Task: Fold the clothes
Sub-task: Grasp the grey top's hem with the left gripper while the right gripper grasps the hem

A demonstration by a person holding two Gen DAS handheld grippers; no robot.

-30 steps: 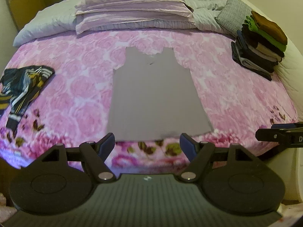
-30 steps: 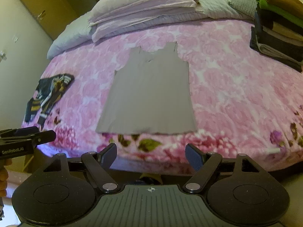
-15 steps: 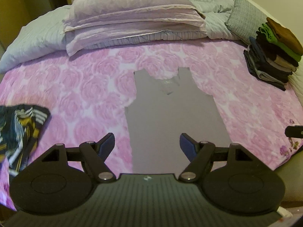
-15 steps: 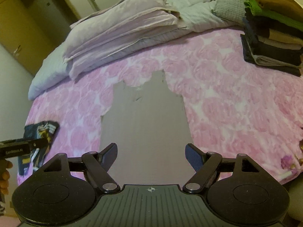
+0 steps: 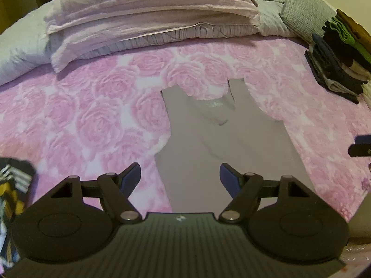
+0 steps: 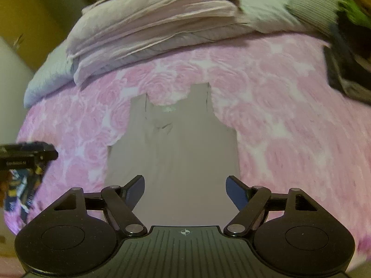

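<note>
A grey sleeveless top (image 5: 222, 143) lies flat on the pink rose bedspread (image 5: 92, 120), straps toward the pillows. My left gripper (image 5: 180, 178) hovers open over its lower left part, nothing between the fingers. In the right wrist view the same top (image 6: 176, 153) fills the middle, and my right gripper (image 6: 185, 188) stands open above its lower half, empty. The left gripper's tip (image 6: 27, 154) shows at that view's left edge; the right gripper's tip (image 5: 361, 147) shows at the left view's right edge.
Stacked lilac pillows (image 5: 148, 16) and a grey duvet lie at the head of the bed. A pile of folded clothes (image 5: 340, 53) stands at the right side. A dark patterned garment (image 5: 14, 185) lies crumpled at the left edge.
Both grippers have moved forward over the bed and lower toward the grey top, which now looks larger. Both stay open. The top has not moved.
</note>
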